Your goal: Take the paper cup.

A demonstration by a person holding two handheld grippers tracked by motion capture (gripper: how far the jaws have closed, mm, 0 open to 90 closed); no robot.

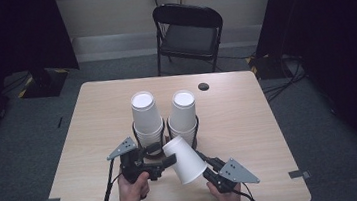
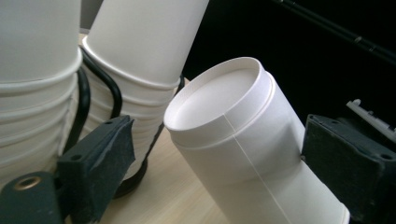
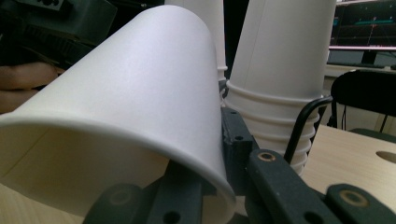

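While r. gripper (image 1: 207, 164) pinches cup (image 1: 185, 158), no print visible.

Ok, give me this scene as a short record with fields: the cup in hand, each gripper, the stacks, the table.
held cup: white paper cup, tilted, base toward the stacks
right gripper: shut on the paper cup's rim wall
left gripper: jaws open on either side of the cup's base end, no pad pressing
stacks: two upside-down cup stacks in black wire holders
table: light wood

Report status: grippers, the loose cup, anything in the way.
Right gripper shut on cup rim, cup tilted. Left gripper open, jaws either side of cup's base end. Two cup stacks close behind.
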